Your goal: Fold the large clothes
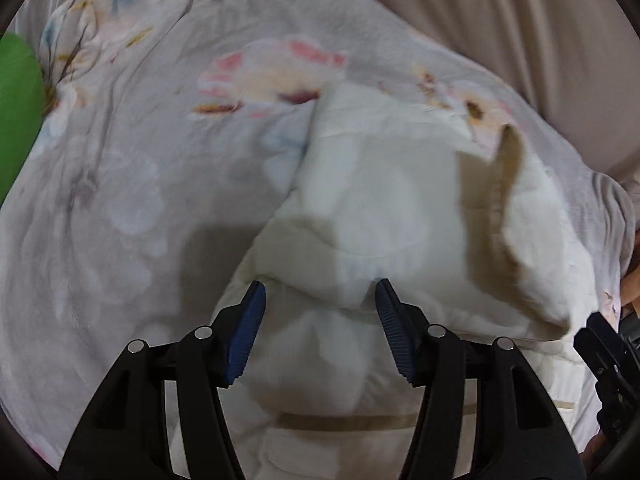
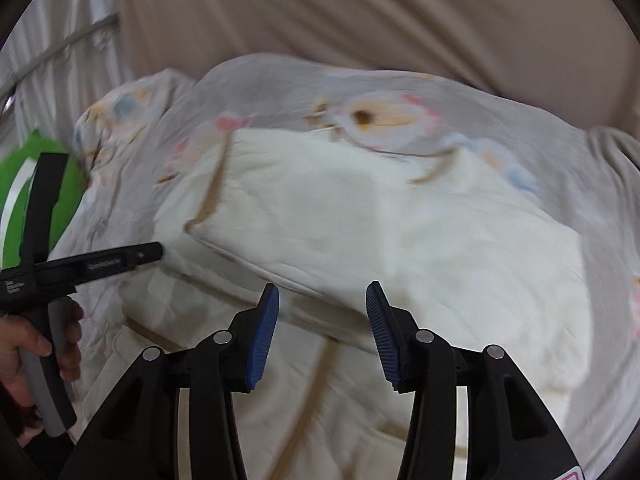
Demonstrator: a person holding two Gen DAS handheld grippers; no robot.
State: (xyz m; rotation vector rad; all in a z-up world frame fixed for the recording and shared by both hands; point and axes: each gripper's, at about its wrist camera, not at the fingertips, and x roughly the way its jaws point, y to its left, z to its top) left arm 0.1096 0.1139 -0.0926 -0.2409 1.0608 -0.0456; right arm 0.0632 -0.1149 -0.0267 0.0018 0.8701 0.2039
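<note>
A cream-white garment with tan trim lies bunched and partly folded on a grey floral bedsheet. My left gripper is open just above the garment's near folds, holding nothing. In the right wrist view the same garment spreads across the middle, with a folded flap on top. My right gripper is open over the garment's near edge, empty. The left gripper's body shows at the left of that view, held by a hand.
A green object lies at the sheet's left edge, also in the right wrist view. A beige fabric backdrop rises behind the bed. The right gripper's body shows at the left view's right edge.
</note>
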